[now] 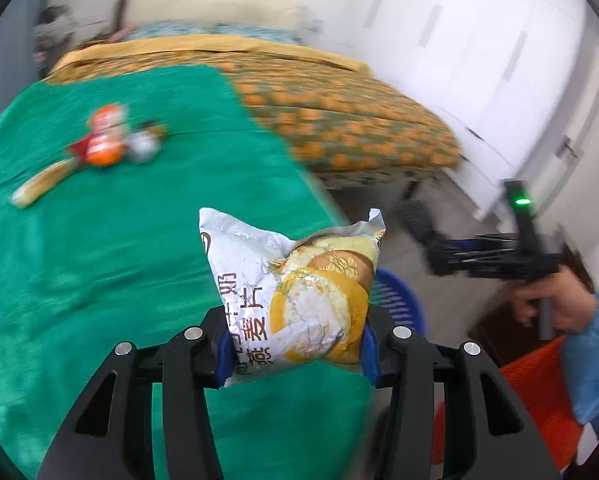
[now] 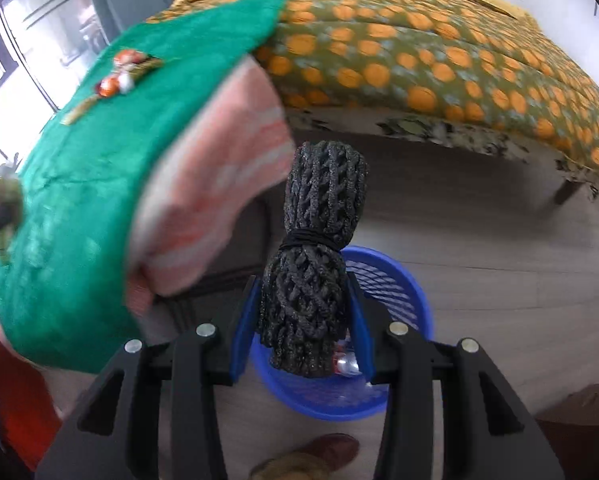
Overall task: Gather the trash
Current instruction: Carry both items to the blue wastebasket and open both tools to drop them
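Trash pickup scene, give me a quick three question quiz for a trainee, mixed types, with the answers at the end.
1. True or false: the left tongs are shut on a crumpled snack bag.
2. What do the right tongs hold? A. a bottle B. a black net bundle C. a spoon
3. Fill in: below the right tongs stands a blue ____ on the floor.

Key
1. True
2. B
3. basket; more wrappers lie on the green cloth.
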